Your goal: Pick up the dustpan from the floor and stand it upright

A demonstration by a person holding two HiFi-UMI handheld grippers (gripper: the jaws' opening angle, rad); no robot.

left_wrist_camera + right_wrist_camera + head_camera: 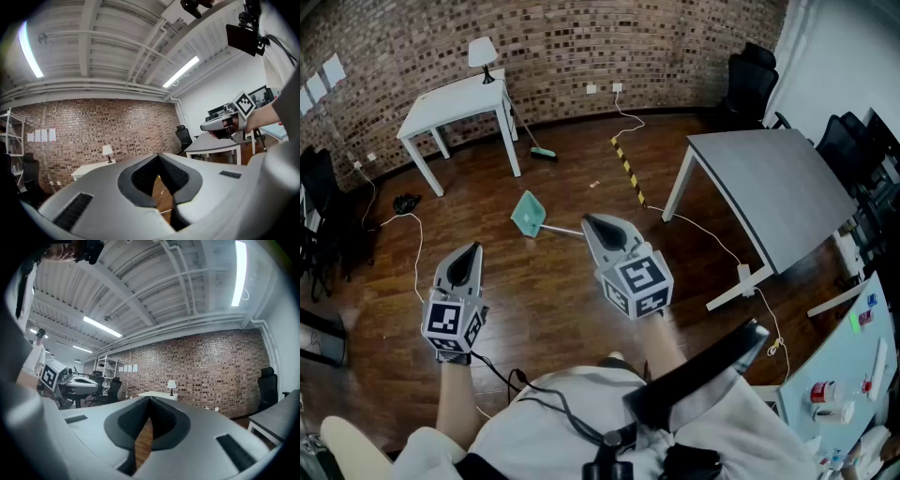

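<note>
Dustpan (528, 214) flat on the wood floor (544, 291), out ahead in the open middle of the room, seemingly well below both tongs. Teal pan end to the left, thin handle (563, 229) running off to the right and slightly nearer, its end lost behind the tip of the right tongs (598, 225). Long axis therefore across the line of reach, not along it. Right tongs the nearer by the look of it, lined up almost over the handle; left tongs (469, 253) off to the side, well apart from the pan. Both held level, aimed at the brick wall (581, 37) rather than down at the floor. Both closed, pads together at the tips, nothing between them.

Likely need: open one pair, tip it downward, come in across the handle. Nothing lying between tongs and dustpan.

Around it: white table (441, 111) and broom (542, 152) beyond, striped tape (628, 171) on the floor to the right, grey table (769, 187) further right, cable (417, 246) snaking along at the left. None near enough to foul the reach, apparently.
</note>
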